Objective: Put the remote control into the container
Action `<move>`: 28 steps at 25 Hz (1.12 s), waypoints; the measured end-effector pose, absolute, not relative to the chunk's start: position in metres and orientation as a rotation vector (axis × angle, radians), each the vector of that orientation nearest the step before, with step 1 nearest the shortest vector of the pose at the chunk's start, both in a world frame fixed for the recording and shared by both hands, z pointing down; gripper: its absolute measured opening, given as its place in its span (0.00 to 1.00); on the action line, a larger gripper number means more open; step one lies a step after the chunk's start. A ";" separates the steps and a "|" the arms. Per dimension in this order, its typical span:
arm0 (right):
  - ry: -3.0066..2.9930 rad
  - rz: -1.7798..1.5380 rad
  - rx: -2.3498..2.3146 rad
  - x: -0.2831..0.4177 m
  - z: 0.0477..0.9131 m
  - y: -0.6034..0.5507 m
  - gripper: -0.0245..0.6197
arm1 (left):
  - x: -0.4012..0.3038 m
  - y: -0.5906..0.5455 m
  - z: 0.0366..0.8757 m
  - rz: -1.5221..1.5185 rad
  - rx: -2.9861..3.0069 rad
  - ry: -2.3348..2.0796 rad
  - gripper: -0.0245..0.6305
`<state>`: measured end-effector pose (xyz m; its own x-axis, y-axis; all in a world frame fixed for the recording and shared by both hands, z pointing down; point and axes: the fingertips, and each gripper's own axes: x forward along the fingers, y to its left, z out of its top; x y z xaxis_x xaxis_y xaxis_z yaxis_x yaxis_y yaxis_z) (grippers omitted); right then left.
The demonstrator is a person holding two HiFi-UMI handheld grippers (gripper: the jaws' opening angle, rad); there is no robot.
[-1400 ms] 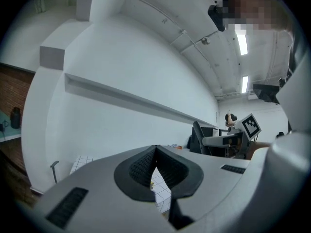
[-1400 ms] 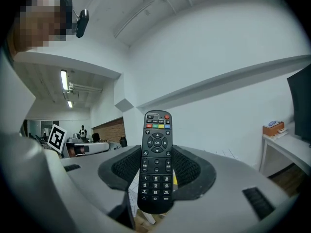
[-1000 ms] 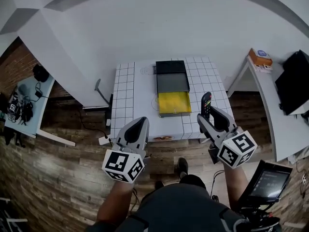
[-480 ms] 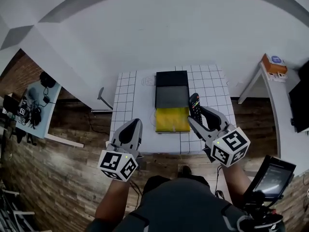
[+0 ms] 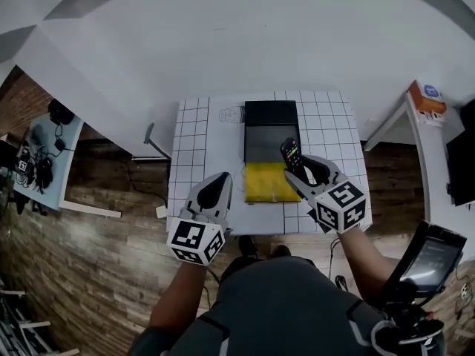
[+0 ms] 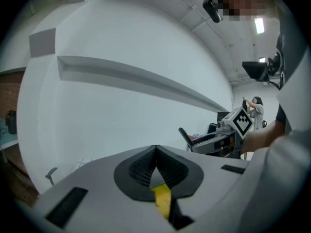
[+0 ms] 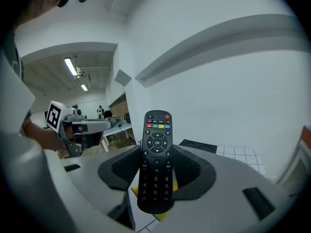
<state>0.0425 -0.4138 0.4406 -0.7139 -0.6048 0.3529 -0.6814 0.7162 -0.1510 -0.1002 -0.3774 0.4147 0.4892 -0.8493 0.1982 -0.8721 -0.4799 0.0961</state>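
A long container with a black, a grey and a yellow section lies in the middle of the white gridded table. My right gripper is shut on the black remote control, held upright over the container's right side where grey meets yellow. In the right gripper view the remote stands between the pads, buttons facing the camera. My left gripper hovers at the table's front edge, left of the container, jaws shut and empty.
A side table with cables stands at the far left. A desk with an orange box and a dark monitor is on the right. A screen device sits at lower right. Wooden floor surrounds the table.
My right gripper has carried the remote leftwards and forwards, from beside the container to over it. The left gripper has shifted slightly right, towards the table's front edge.
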 end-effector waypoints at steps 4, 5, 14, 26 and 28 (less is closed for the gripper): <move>-2.509 0.387 0.947 0.025 0.491 -0.427 0.36 | -0.105 -0.392 0.444 0.233 2.549 -1.437 0.05; -2.476 0.382 0.925 0.021 0.504 -0.429 0.36 | -0.105 -0.395 0.450 0.245 2.548 -1.428 0.05; -2.230 0.357 0.702 0.001 0.606 -0.433 0.36 | -0.107 -0.420 0.513 0.252 2.493 -1.324 0.05; -2.014 0.312 0.522 -0.003 0.680 -0.436 0.36 | -0.118 -0.440 0.579 0.295 2.421 -1.248 0.05; -1.986 0.312 0.505 -0.003 0.687 -0.437 0.36 | -0.117 -0.442 0.584 0.311 2.420 -1.240 0.05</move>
